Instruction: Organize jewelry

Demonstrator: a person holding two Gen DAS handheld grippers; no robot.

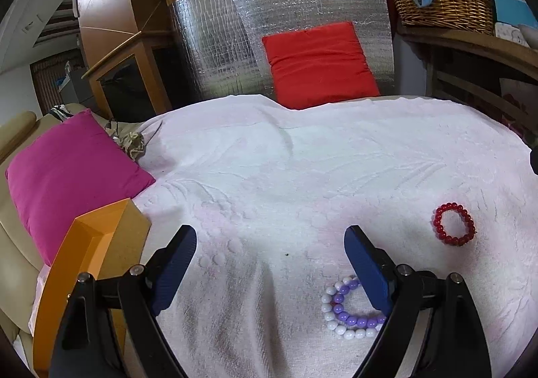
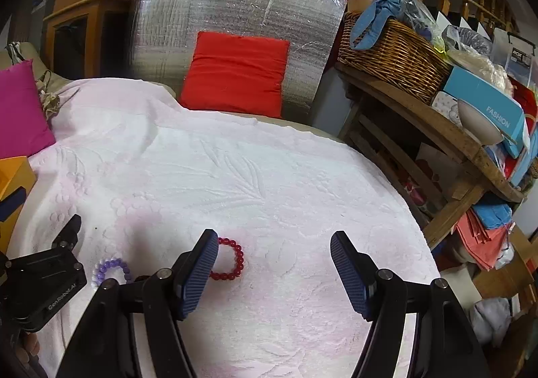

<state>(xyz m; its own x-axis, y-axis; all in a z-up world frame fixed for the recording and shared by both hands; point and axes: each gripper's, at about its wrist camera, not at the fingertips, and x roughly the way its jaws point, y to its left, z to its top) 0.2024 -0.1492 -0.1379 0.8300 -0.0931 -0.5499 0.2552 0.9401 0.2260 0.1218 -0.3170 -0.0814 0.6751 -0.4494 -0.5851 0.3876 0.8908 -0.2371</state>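
1. Left wrist view: left gripper (image 1: 270, 265) spread wide, nothing between the fingers, hovering low over the white towel (image 1: 269, 159). Purple-and-white bracelet (image 1: 349, 310) lies flat just beside its right finger, partly hidden by it.
2. Red bracelet (image 1: 454, 224) lies flat further right, apart from the purple one. Spacing probably lets each be picked singly.
3. Orange box (image 1: 90, 263) sits at the towel's left edge, lid side toward the camera; likely the destination, interior not visible.
4. Right wrist view: right gripper (image 2: 274, 272) also spread, empty. Red bracelet sits just behind its left finger, so that is probably its target.
5. Nothing boxed as far as visible; task looks early.
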